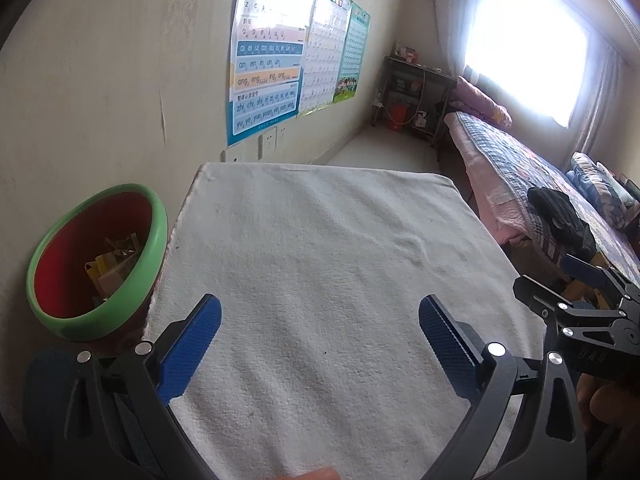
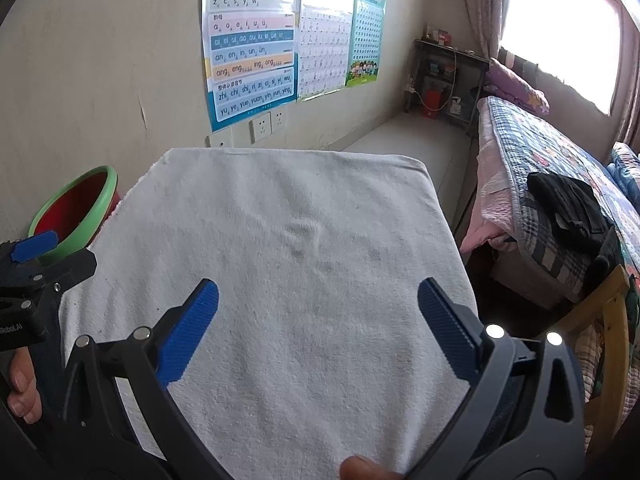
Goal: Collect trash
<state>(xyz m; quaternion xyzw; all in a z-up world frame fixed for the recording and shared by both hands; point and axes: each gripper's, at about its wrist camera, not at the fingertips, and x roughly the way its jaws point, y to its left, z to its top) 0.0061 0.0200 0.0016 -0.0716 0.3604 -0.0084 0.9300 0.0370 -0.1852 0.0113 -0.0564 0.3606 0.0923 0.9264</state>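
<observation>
A red bin with a green rim (image 1: 96, 260) stands on the floor left of the table, against the wall; it also shows in the right wrist view (image 2: 74, 210). Yellow and white wrappers (image 1: 114, 266) lie inside it. A white towel (image 1: 320, 260) covers the table (image 2: 280, 260), and I see no trash on it. My left gripper (image 1: 320, 320) is open and empty above the towel's near part. My right gripper (image 2: 318, 308) is open and empty above the towel too. Each gripper shows at the edge of the other's view.
A bed with a patterned quilt (image 2: 560, 168) stands right of the table, with a black garment (image 2: 568, 204) on it. A dark shelf (image 2: 444, 76) stands in the far corner. Posters (image 2: 252, 40) and sockets hang on the wall behind. A wooden chair (image 2: 608, 328) is at right.
</observation>
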